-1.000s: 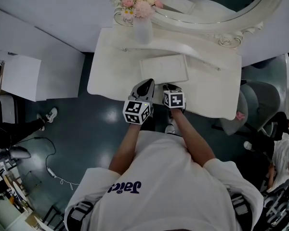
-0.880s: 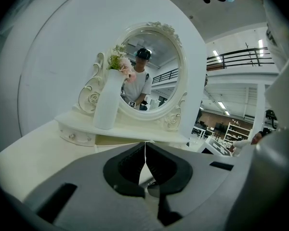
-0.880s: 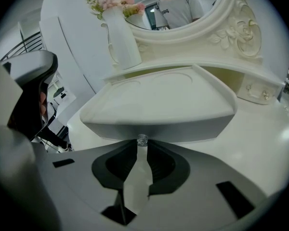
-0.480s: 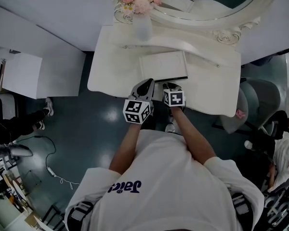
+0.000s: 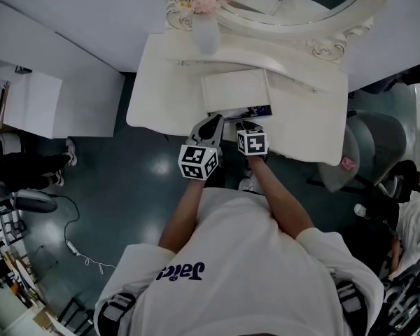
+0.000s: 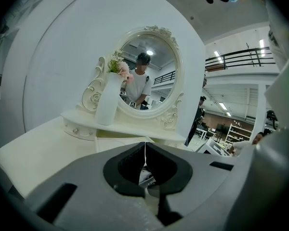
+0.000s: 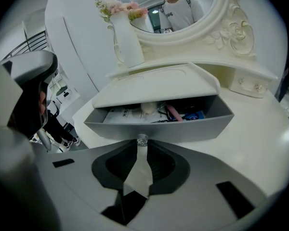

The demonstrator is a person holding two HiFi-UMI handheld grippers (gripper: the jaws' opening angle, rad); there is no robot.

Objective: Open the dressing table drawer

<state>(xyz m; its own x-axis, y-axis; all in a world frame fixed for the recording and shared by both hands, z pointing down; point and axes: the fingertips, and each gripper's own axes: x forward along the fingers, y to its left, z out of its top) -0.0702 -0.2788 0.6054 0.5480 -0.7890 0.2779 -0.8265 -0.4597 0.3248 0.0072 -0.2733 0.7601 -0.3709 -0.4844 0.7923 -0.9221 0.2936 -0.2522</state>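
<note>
On drawer knob (image 7: 142, 139) — right gripper (image 7: 143, 147).

Cannot be read for sure: dark lettering (image 5: 180, 271) upside down on white shirt (image 5: 238, 243); tiny print on paper (image 7: 121, 114) in drawer (image 7: 192, 127).

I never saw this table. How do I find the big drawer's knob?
Look at the white dressing table with the oval mirror. Its wide middle drawer stands partly open, and the clear knob sits mid-front. It is the only knob pinched in the right gripper.
</note>
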